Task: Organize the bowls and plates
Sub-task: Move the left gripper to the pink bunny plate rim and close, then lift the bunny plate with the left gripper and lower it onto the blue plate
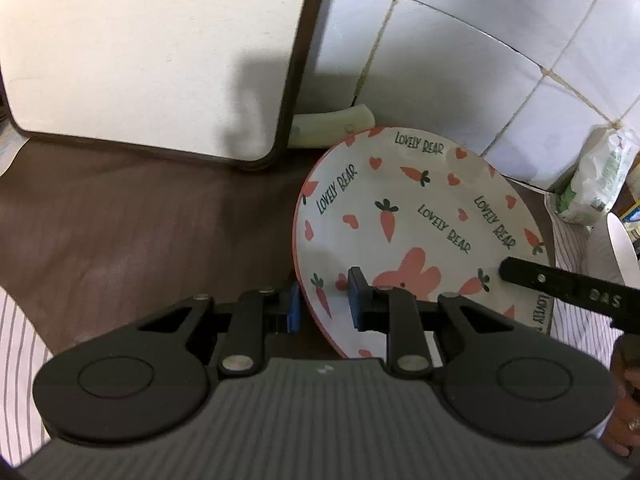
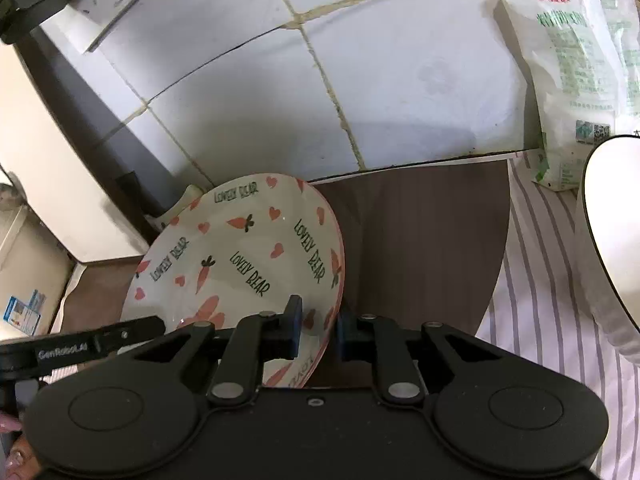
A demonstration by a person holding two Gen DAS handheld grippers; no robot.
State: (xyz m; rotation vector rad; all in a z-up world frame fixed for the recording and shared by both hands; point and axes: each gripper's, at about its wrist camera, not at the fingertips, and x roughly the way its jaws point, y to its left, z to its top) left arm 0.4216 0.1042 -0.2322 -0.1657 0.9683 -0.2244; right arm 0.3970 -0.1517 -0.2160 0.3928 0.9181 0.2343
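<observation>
Home kitchen: white tiled wall (image 2: 400, 80), food bag (image 2: 576, 60), patterned plate (image 1: 404, 216) on counter.

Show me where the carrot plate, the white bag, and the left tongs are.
carrot plate (image 1: 404, 216), left wrist view, plate's centre face.
white bag (image 2: 576, 68), right wrist view, bag's front.
left tongs (image 1: 322, 304), left wrist view, between the fingertips.

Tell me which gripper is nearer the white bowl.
Right. The right gripper holds the plate by its bowl-side rim, with the white bowl just to its right; the left gripper holds the far rim.
</observation>
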